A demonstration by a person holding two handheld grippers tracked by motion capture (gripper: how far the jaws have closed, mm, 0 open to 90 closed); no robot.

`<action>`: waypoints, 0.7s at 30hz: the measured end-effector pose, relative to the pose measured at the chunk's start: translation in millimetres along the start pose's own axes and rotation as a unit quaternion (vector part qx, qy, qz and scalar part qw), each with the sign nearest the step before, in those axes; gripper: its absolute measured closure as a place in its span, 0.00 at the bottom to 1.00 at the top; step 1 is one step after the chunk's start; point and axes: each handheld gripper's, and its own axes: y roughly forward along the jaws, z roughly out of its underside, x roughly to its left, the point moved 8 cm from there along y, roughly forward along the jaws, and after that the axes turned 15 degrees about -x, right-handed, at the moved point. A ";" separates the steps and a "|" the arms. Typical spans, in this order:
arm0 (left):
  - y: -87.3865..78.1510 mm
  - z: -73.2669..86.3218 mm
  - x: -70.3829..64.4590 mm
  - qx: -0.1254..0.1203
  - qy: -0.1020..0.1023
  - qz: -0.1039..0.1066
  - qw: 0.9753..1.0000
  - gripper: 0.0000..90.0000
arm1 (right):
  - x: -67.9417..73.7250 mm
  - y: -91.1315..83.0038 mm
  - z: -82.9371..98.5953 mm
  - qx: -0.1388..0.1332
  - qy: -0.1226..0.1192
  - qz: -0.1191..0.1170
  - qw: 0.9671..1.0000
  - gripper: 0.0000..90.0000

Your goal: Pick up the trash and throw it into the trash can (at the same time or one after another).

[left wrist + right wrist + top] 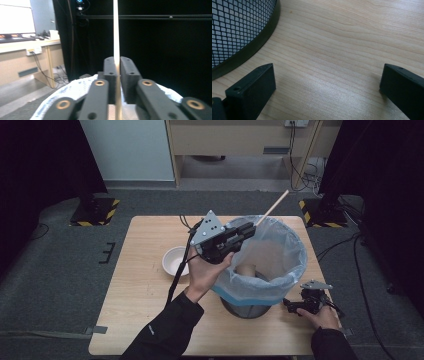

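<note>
From above, the left gripper (248, 231) is holding a thin wooden stick (273, 207) over the lined mesh bin (280, 285); its own view confirms jaws clamping it. The right gripper (327, 87) is resting wide open on the table (342, 37), probably just beside the bin's base.

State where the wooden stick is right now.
In the high view, the wooden stick is clamped in the left gripper, above the lined bin's far rim.

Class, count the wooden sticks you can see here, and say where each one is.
1: the wooden stick is clamped in the left gripper above the bin. Others may lie hidden inside.
</note>
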 end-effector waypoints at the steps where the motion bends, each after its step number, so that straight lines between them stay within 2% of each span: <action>1: -0.8 -0.2 0.9 -0.002 -0.001 0.000 1.000 0.82 | 0.0 0.0 0.0 0.000 0.000 0.000 1.000 0.01; 6: -10.9 -5.4 7.0 -0.011 -0.002 -0.008 1.000 0.67 | 0.0 0.0 0.0 0.000 0.000 0.000 1.000 0.01; 7: -16.8 -8.0 10.2 -0.014 0.001 -0.012 1.000 0.67 | 0.0 0.0 0.0 0.000 0.000 0.000 1.000 0.01; 10: -33.9 -13.2 20.9 -0.013 0.005 -0.026 1.000 0.58 | 0.0 0.0 0.0 0.000 0.000 0.000 1.000 0.01; 11: -49.7 -16.0 30.4 -0.010 0.009 -0.040 0.999 0.56 | 0.0 0.0 0.0 0.000 0.000 0.000 1.000 0.01; 12: -49.7 -16.0 30.4 -0.010 0.009 -0.040 0.999 0.55 | 0.0 0.0 0.0 0.000 0.000 0.000 1.000 0.01; 14: -67.7 -17.0 41.6 -0.005 0.017 -0.057 0.998 0.52 | 0.0 0.0 0.0 0.000 0.000 0.000 1.000 0.01; 16: -86.2 -15.9 53.3 0.004 0.027 -0.075 0.997 0.49 | 0.0 0.0 0.0 0.000 0.000 0.001 1.000 0.01; 17: -104.8 -12.4 65.0 0.015 0.036 -0.093 0.995 0.46 | 0.1 0.0 0.0 0.000 0.000 0.000 1.000 0.01; 18: -104.8 -12.4 65.0 0.015 0.036 -0.093 0.995 0.45 | 0.1 0.0 0.0 0.000 0.000 0.000 1.000 0.01; 19: -123.3 -6.3 76.9 0.025 0.041 -0.111 0.993 0.44 | 0.3 0.1 -0.1 0.000 0.002 0.002 1.000 0.01; 20: -123.3 -6.3 76.9 0.025 0.041 -0.111 0.993 0.43 | 0.3 0.1 -0.1 0.000 0.002 0.002 1.000 0.01; 21: -140.1 2.4 88.7 0.035 0.036 -0.130 0.990 0.42 | 0.4 -0.1 0.0 0.001 0.002 0.002 1.000 0.01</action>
